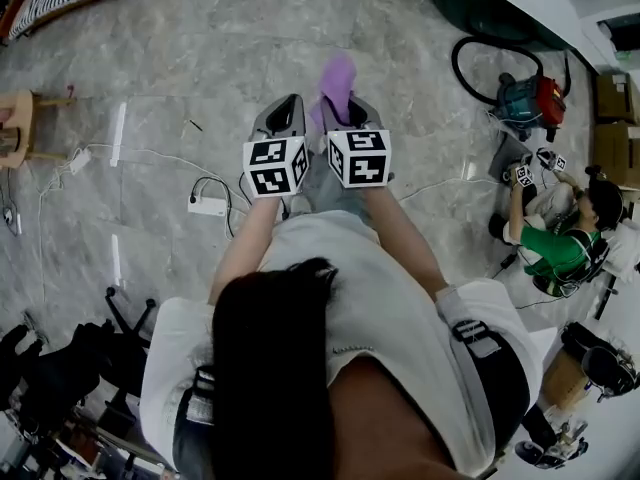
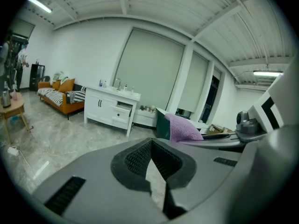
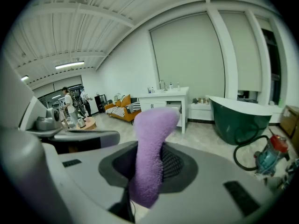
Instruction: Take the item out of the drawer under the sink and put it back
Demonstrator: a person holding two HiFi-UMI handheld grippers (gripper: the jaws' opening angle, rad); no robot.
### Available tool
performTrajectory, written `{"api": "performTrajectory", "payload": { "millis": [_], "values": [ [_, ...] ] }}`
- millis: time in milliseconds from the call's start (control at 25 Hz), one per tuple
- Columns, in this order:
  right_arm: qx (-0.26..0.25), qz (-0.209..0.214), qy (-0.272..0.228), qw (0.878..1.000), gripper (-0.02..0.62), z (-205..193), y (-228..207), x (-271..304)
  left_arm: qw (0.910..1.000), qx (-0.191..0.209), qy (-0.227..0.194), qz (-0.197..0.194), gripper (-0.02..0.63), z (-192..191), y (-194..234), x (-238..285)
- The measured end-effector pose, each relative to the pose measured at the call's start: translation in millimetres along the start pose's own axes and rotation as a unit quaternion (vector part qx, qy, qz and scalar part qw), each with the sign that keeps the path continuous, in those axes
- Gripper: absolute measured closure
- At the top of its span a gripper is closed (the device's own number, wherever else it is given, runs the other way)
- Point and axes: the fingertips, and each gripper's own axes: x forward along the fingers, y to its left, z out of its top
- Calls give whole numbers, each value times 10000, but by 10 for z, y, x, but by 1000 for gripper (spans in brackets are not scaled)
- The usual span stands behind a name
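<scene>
A purple fuzzy cloth [image 3: 150, 143] stands up between the jaws of my right gripper [image 3: 148, 164], which is shut on it. In the head view the cloth [image 1: 338, 76] sticks out ahead of the right gripper [image 1: 345, 108], held over the floor. My left gripper [image 1: 284, 108] is level beside it, and its pads [image 2: 140, 157] meet at the tips with nothing between them. The white sink cabinet [image 2: 112, 107] stands across the room with one drawer [image 2: 122, 113] pulled out. It also shows in the right gripper view, where the cabinet [image 3: 166, 101] is far behind the cloth.
A dark green bathtub [image 3: 238, 120] stands right of the cabinet. A vacuum cleaner [image 1: 525, 98] with its hose lies on the marble floor at right, near a seated person [image 1: 560, 243]. A power strip [image 1: 208, 205] with cables lies at left, and an orange sofa [image 2: 58, 94] stands by the wall.
</scene>
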Motion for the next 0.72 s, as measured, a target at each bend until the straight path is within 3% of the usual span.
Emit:
{"api": "performTrajectory", "payload": {
  "millis": [720],
  "values": [
    [-276, 286, -129, 9991, 486, 826, -519, 758, 9993, 1, -142, 337, 603, 684, 178, 959]
  ]
}}
